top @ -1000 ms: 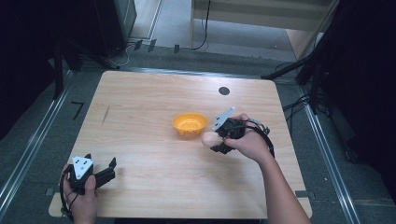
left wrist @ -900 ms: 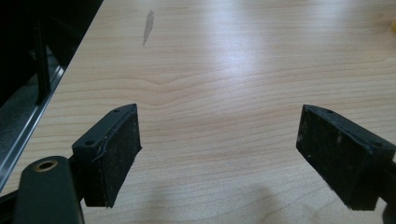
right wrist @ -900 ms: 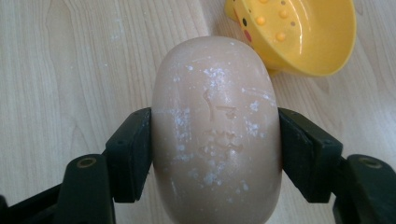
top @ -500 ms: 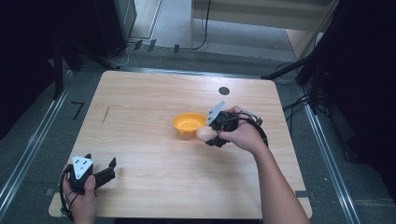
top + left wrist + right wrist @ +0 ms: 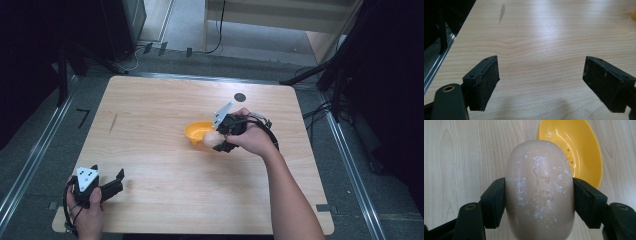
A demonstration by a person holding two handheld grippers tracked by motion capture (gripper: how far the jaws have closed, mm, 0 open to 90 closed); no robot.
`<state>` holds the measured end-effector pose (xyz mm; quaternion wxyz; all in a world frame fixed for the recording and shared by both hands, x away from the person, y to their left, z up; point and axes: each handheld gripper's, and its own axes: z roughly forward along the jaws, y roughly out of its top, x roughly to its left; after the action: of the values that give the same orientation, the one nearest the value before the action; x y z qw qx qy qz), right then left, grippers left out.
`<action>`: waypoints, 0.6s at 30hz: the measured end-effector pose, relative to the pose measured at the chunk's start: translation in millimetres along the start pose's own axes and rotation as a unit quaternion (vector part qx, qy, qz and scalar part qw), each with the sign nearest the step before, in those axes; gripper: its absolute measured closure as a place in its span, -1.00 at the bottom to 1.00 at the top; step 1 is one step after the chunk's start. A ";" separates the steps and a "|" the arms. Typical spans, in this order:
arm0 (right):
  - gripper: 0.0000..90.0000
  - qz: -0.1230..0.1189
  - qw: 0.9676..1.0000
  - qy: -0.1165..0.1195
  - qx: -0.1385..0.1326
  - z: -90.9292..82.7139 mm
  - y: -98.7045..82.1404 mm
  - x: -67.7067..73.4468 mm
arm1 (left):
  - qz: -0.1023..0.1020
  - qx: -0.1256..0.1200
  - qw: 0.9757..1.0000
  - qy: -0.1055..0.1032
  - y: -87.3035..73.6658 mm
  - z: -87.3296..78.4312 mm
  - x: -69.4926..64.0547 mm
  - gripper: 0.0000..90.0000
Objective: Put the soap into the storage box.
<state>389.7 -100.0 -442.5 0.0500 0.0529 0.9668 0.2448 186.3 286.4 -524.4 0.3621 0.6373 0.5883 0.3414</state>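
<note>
Right hand-held gripper (image 5: 219,141) has shifted left with the soap (image 5: 212,138), now at the bowl's near rim; left one hasn't moved. High view: right hand-held gripper grasps soap just beside the orange bowl (image 5: 196,131); left hand-held gripper (image 5: 116,181) rests at the counter (image 5: 150,110) corner, well apart. Left gripper view: jaws spread wide, bare counter (image 5: 536,37) between them. Right gripper view: jaws clenched on both sides of the soap (image 5: 539,192); bowl (image 5: 579,150) just ahead, past the soap.
</note>
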 end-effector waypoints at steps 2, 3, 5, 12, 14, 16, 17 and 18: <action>-0.26 0.004 1.000 0.002 -0.001 -0.6 2.7 -1.1 | -0.002 -0.001 1.000 -0.001 0.0 0.3 0.4 -0.68; -0.26 0.001 1.000 0.002 -0.001 -1.0 4.4 -2.2 | -0.002 0.001 1.000 -0.002 0.2 0.3 0.6 -0.68; -0.26 0.001 1.000 0.002 -0.002 -1.1 8.4 -3.6 | -0.003 0.003 1.000 -0.002 0.3 0.4 0.8 -0.68; -0.26 -0.009 1.000 0.004 0.003 3.1 19.7 -10.0 | -0.005 0.002 1.000 -0.006 0.1 0.3 1.7 -0.68; -0.26 -0.013 1.000 0.003 0.001 4.5 22.7 -11.8 | -0.005 0.002 1.000 -0.006 0.1 0.1 1.9 -0.68; -0.26 -0.010 1.000 0.004 -0.007 6.4 24.5 -15.8 | -0.005 0.003 1.000 -0.006 0.2 0.3 1.9 -0.68; -0.26 -0.010 1.000 0.004 -0.007 6.4 24.5 -15.8 | -0.005 0.003 1.000 -0.006 0.2 0.3 1.9 -0.68; -0.26 -0.011 1.000 0.005 -0.005 7.5 24.4 -17.6 | -0.004 0.002 1.000 -0.007 0.2 0.3 1.9 -0.68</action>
<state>409.9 -77.4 -436.1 0.0481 0.0409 0.9663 0.2495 186.8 288.3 -524.4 0.3658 0.6379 0.5895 0.3342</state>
